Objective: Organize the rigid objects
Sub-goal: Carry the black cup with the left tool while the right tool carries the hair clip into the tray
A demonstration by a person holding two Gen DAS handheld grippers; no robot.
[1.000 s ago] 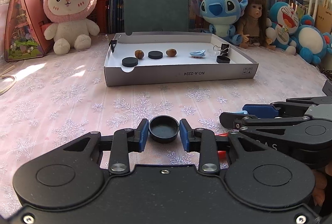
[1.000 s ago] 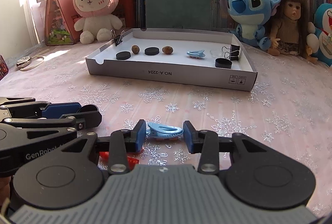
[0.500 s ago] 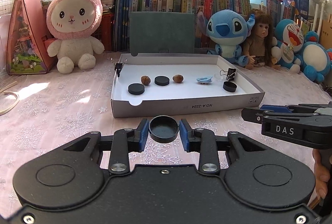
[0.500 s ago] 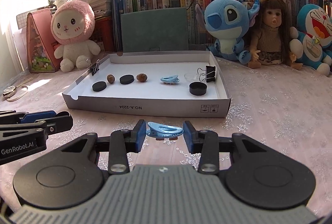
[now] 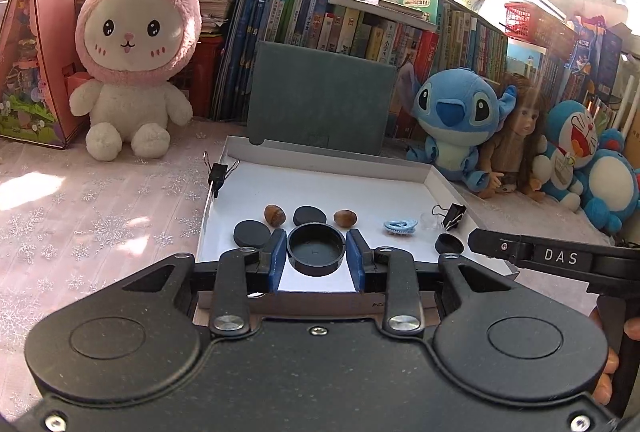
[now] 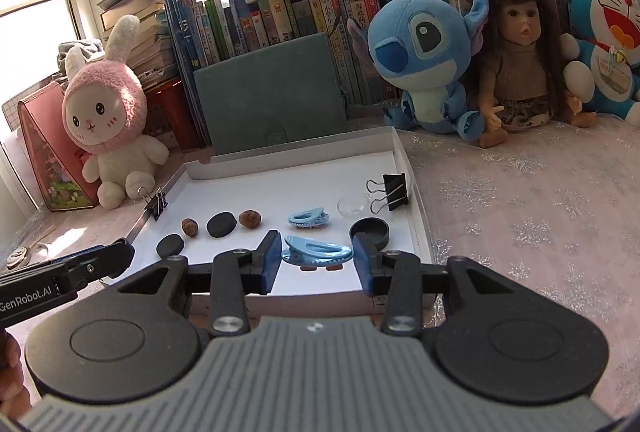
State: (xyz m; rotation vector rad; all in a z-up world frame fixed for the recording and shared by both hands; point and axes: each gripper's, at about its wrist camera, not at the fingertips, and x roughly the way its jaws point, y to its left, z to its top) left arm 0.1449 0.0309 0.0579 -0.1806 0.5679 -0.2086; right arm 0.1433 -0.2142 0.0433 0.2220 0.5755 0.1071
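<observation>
Setting: pink snowflake cloth covered the bench (image 5: pixel 100 216), with plush toys and a long row of books behind it, sunlit from the windows.
Left gripper: the left gripper (image 5: pixel 316 258) was clamped on a black round cap (image 5: pixel 316 250), open side up, both blue pads pressed against its wall.
Right gripper: the right gripper (image 6: pixel 316 260) was closed on a light blue hair clip (image 6: pixel 318 252), held lengthwise between the pads.
Change: a second earlier both loads sat low over the cloth, well short of the tray; by this moment both grippers had risen and come forward together, and cap and clip hung over the near edge of the white tray (image 5: pixel 448 183).
Meaning: the carry looked almost finished; I judged that lowering and release were what remained for both pieces.
Cap's look: shallow, matte black, rigid, with a raised rim and a flat floor; it showed no tilt in the grip.
Clip's look: smooth plastic with a slotted top and brownish feet showing under it.
Tray, near row: a flat black disc (image 5: pixel 251 234) and another black cap (image 6: pixel 370 230) lay just beyond the held things.
Tray, middle row: two brown nuts flanked a second black disc (image 5: pixel 309 216), and a matching blue clip (image 6: pixel 308 218) lay to their right.
Tray, far: binder clips gripped the left and right walls.
Likely fit: like seemed set beside like, so the cap probably belonged near the discs and the clip beside its twin.
</observation>
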